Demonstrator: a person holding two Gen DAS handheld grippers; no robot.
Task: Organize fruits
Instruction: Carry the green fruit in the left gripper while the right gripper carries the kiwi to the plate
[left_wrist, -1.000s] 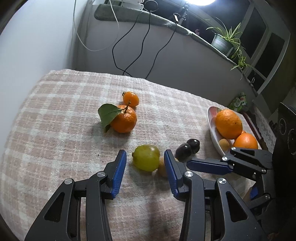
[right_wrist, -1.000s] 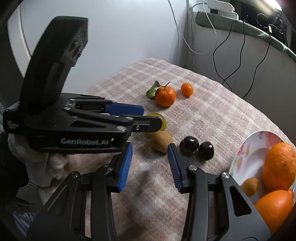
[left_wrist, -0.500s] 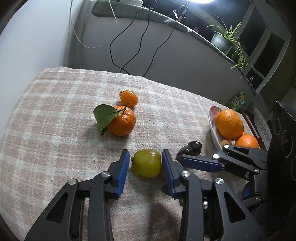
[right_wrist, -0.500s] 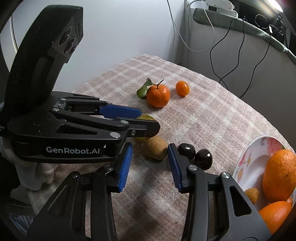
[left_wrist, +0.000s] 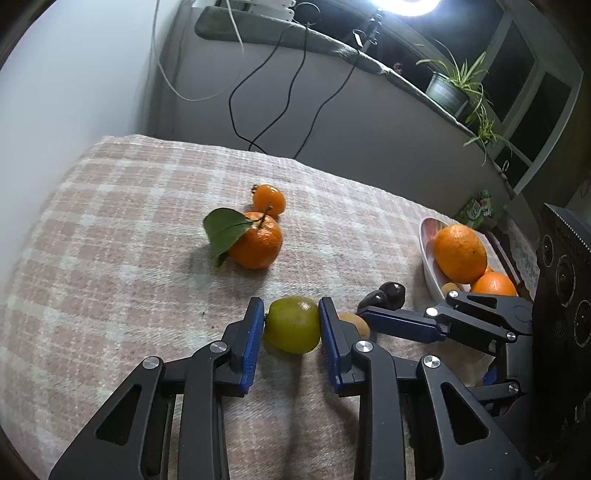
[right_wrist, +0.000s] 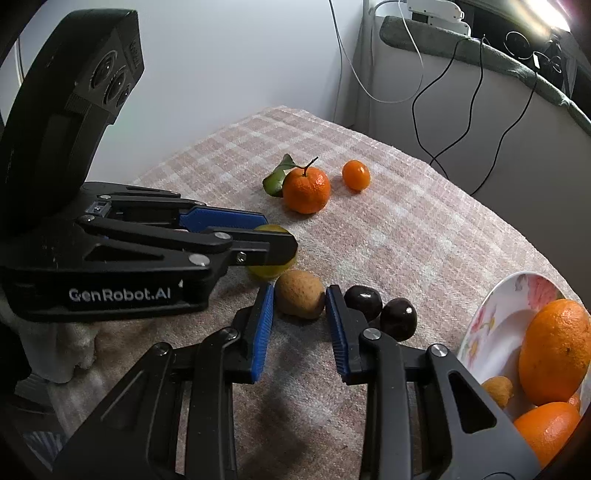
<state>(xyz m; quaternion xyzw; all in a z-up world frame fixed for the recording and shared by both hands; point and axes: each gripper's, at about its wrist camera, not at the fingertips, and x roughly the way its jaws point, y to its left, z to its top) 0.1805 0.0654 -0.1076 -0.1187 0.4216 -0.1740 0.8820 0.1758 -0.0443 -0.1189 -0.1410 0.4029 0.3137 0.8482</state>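
My left gripper (left_wrist: 291, 325) is shut on a green-yellow round fruit (left_wrist: 292, 324) that rests on the checked cloth; the fruit also shows in the right wrist view (right_wrist: 271, 269), half hidden by the left gripper's fingers (right_wrist: 221, 221). My right gripper (right_wrist: 300, 295) has its jaws around a brown kiwi (right_wrist: 300, 293) with small gaps on both sides. Two dark plums (right_wrist: 382, 308) lie just right of the kiwi. A leafy tangerine (left_wrist: 256, 240) and a small orange (left_wrist: 269, 199) lie farther back.
A flowered plate (right_wrist: 495, 317) at the right holds two large oranges (right_wrist: 556, 350) and a small brown fruit (right_wrist: 498, 389). Black cables (left_wrist: 273, 92) hang on the back wall. A potted plant (left_wrist: 448, 90) stands on the ledge. The cloth's edge falls away at the left.
Both grippers moved forward over the fruit. The left jaws closed onto the green-yellow fruit. The right jaws now straddle the kiwi.
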